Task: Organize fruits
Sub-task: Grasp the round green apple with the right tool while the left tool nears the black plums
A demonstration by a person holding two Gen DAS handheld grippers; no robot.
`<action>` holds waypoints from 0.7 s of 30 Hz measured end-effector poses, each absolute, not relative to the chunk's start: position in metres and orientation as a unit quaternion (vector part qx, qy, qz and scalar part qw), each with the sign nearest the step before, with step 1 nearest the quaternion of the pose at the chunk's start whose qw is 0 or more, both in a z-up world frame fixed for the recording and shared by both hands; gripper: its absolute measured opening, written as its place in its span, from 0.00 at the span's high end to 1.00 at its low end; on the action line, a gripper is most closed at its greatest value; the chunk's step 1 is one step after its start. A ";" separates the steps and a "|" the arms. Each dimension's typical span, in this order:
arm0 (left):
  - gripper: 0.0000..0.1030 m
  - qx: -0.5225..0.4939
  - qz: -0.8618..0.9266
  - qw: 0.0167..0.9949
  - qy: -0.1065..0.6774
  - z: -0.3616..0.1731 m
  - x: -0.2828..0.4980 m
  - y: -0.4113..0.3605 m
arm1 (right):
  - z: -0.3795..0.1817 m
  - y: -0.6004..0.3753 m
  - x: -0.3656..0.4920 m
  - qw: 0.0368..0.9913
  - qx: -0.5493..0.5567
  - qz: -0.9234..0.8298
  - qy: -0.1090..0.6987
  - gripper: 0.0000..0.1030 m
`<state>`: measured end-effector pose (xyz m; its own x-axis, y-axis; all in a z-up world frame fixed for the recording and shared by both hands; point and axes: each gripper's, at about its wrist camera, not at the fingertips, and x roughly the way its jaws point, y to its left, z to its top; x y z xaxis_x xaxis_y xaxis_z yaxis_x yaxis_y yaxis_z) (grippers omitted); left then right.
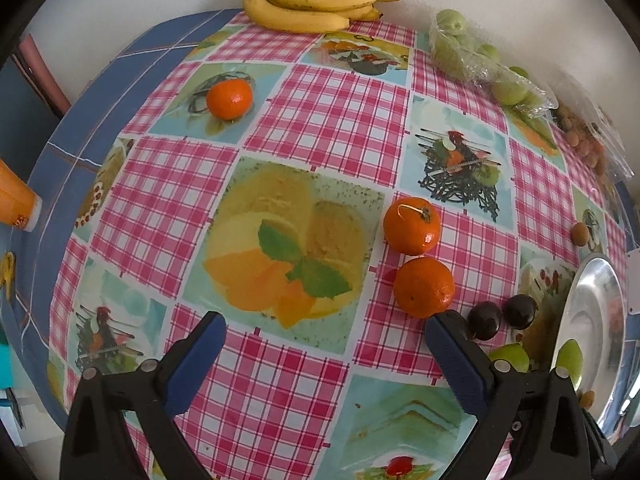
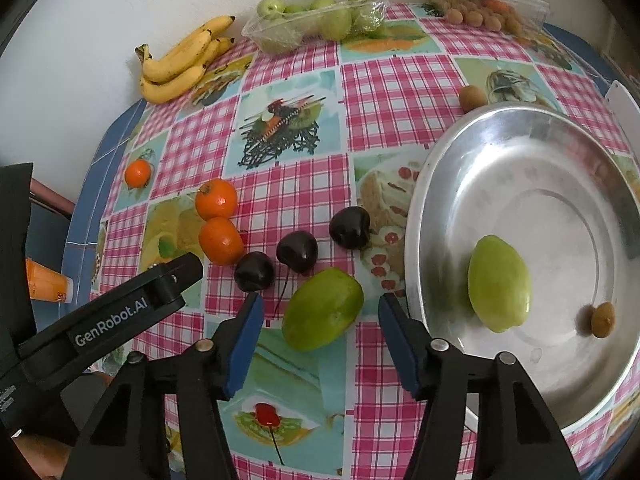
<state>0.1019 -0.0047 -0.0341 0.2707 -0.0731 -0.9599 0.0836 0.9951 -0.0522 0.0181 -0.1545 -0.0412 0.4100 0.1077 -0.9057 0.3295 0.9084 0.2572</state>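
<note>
On the bench (image 2: 304,176), just left of the metal plate (image 2: 436,184), a loose green fruit (image 2: 322,309) is lying on its side between the blades of the right tongs (image 2: 320,322), which are standing wide apart and touching nothing; a second green fruit (image 2: 499,283) and a small brown fruit (image 2: 603,319) are already resting inside the plate; three dark plums (image 2: 297,251) are sitting in a row just beyond the loose fruit, and two mandarins (image 2: 219,239) are touching each other further left, with a third mandarin (image 2: 137,173) well apart. Risks, as judged: the fruit is oval and smooth, so a closing grip off its middle is likely squeezing it out forward into the plums; the left blade is passing near the closest plum and may be nudging it; a drop over the rim could be sending the fruit rolling across the slick plate. Left tongs (image 1: 324,328) are also gaping wide and holding nothing; the right-hand blade is appearing just beside the nearer mandarin (image 1: 423,287), contact not resolvable; a careless closing or sweep there may be pushing that mandarin into its neighbour. Bananas (image 2: 180,60) and the bagged green fruit (image 2: 316,20) are lying at the far edge, untouched.
</note>
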 end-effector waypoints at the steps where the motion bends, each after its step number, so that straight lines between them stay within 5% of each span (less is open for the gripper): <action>1: 0.02 0.004 -0.048 0.796 0.603 -0.035 0.102 -0.005 | -0.043 -0.154 0.019 0.813 0.203 -0.068 0.541 0.43; 21: 0.02 0.016 -0.051 0.793 0.607 -0.038 0.101 -0.010 | -0.060 -0.152 0.028 0.812 0.209 -0.072 0.539 0.56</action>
<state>0.1013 -0.0098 -0.0378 0.2578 -0.0606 -0.9643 0.1000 0.9943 -0.0357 0.0280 -0.1523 -0.0598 0.4074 0.1084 -0.9068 0.3432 0.9019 0.2621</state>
